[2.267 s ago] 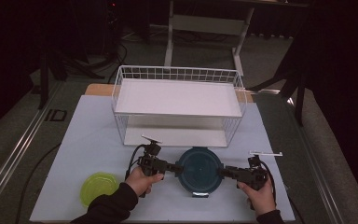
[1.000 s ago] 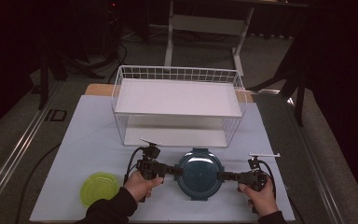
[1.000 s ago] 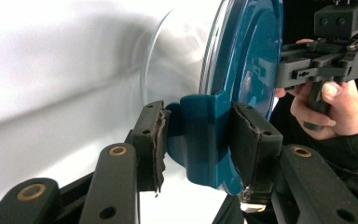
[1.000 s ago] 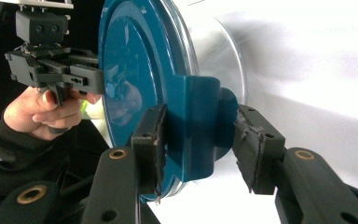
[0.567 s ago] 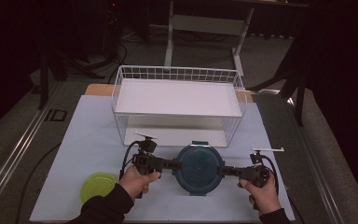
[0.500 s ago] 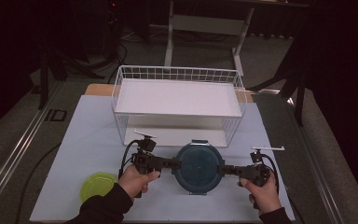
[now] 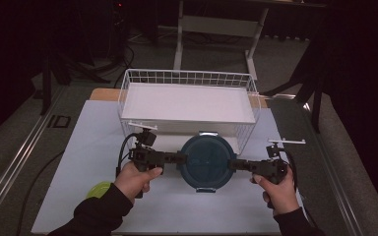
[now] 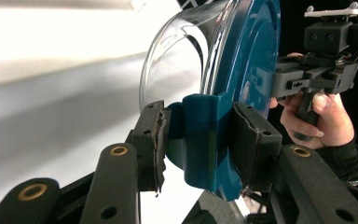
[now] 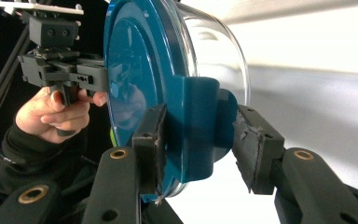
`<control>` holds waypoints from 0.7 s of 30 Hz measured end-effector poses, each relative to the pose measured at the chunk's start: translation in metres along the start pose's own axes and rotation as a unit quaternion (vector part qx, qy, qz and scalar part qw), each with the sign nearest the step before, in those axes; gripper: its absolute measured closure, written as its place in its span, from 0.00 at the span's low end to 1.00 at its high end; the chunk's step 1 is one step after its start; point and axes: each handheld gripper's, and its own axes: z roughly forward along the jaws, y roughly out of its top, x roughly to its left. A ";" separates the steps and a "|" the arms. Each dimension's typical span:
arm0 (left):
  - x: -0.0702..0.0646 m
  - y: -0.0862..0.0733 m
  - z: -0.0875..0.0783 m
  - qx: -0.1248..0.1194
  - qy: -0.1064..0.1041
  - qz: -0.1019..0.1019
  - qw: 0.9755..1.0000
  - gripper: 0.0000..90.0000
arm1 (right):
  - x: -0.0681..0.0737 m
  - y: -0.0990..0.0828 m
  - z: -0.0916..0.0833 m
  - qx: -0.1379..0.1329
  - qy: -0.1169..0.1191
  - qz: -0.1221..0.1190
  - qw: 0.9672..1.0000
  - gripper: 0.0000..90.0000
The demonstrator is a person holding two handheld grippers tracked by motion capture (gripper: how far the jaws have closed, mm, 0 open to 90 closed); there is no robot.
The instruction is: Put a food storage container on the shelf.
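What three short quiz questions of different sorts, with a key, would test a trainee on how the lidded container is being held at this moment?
1. True or false: the left gripper and the right gripper each clamp a side latch of the teal-lidded glass container.
2. Multiple choice: what stands just behind the container? A) a cardboard box B) a white wire basket C) a metal pot
3. Fill in: the small dish by the left sleeve is coloured ____.

Key: 1 true; 2 B; 3 yellow-green.
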 end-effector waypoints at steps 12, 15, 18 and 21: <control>-0.017 0.033 -0.031 -0.030 0.002 0.018 0.999 0.64 | 0.034 0.043 -0.005 -0.018 0.005 -0.035 0.999 0.62; -0.019 0.042 -0.038 -0.040 0.004 0.021 0.999 0.64 | 0.040 0.055 -0.004 -0.020 0.009 -0.037 0.999 0.62; -0.020 0.053 -0.043 -0.046 0.004 0.024 0.999 0.64 | 0.044 0.068 -0.003 -0.021 0.010 -0.041 0.999 0.62; -0.020 0.064 -0.048 -0.051 0.005 0.028 0.998 0.64 | 0.047 0.081 -0.001 -0.021 0.012 -0.042 0.999 0.62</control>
